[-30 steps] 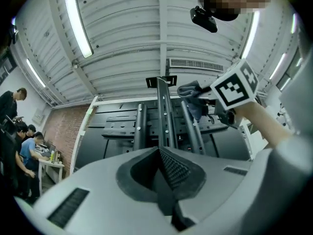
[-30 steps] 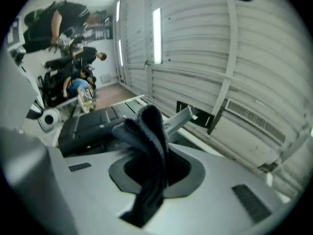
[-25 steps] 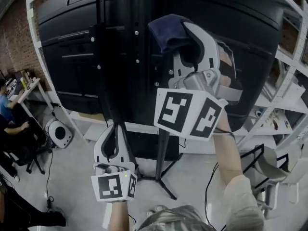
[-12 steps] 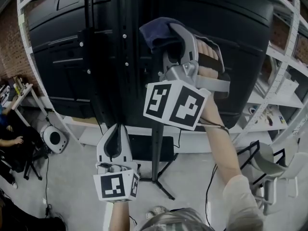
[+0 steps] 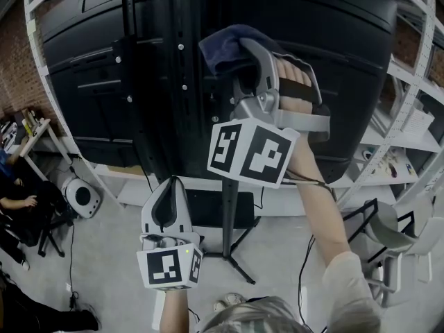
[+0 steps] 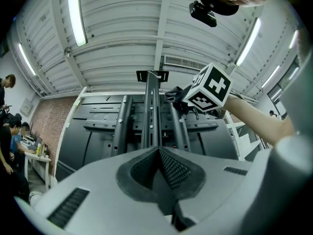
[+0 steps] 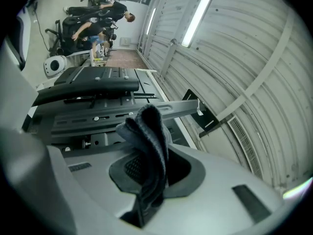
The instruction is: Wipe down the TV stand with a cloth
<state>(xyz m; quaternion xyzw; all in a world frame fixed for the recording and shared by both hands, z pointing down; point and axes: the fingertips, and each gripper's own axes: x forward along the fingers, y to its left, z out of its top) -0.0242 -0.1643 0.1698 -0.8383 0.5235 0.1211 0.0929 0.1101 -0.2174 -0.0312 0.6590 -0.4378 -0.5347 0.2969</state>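
In the head view the right gripper (image 5: 244,53) is raised high against the black TV stand (image 5: 161,82), clamped on a dark blue cloth (image 5: 220,46) that bunches out past its tip, close to the upper part of the stand's upright rails and the dark back of the TV (image 5: 347,61); whether the cloth actually touches the metal cannot be told here. The left gripper (image 5: 168,189) hangs much lower, near the stand's foot, well apart from the cloth, its jaws pressed together with nothing in them. White shelving (image 5: 411,116) stands at the right edge, and a seated person (image 5: 15,210) shows at the lower left on the grey floor (image 5: 104,255). In the left gripper view the left gripper (image 6: 159,152) is closed and empty, looking up along the TV stand (image 6: 151,109) toward its top edge, where the right gripper's marker cube (image 6: 210,88) sits beside the right-hand rail; ceiling lights (image 6: 76,13) run overhead. In the right gripper view the right gripper (image 7: 152,166) is gripping the cloth (image 7: 147,131), which stands up in a folded bunch between the jaws, just in front of the TV stand's cross brackets (image 7: 98,115)
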